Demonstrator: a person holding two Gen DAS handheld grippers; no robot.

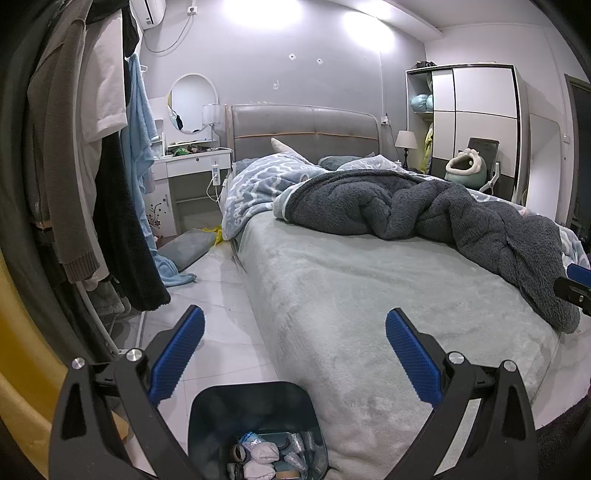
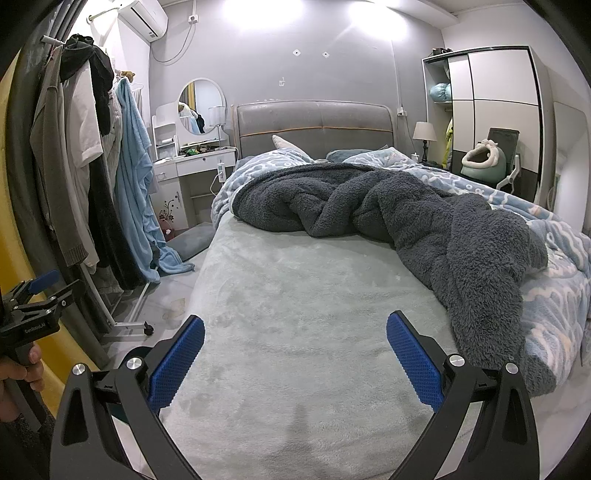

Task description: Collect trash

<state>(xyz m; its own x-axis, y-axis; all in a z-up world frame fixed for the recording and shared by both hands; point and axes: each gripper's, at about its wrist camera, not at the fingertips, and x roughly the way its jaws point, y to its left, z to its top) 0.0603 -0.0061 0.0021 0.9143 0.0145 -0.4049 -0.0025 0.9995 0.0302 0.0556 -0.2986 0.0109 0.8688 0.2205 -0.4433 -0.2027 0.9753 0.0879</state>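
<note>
Jaws on both grippers spread wide, holding nothing.

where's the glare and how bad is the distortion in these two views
Left wrist view: ceiling lights blow out white, the wardrobe bows from fisheye distortion. Right wrist view: same glare on the wall top, the clothes rack curves, black vignette in the corners.

One dark blue plastic trash bin (image 1: 255, 413) beside one bed with a pale green fleece cover (image 1: 332, 295). One dark grey fluffy blanket (image 2: 406, 214), one blue-and-white patterned quilt (image 2: 554, 280). Two shaded table lamps (image 2: 424, 133) (image 2: 217, 112), one oval wall mirror (image 2: 202, 106).
</note>
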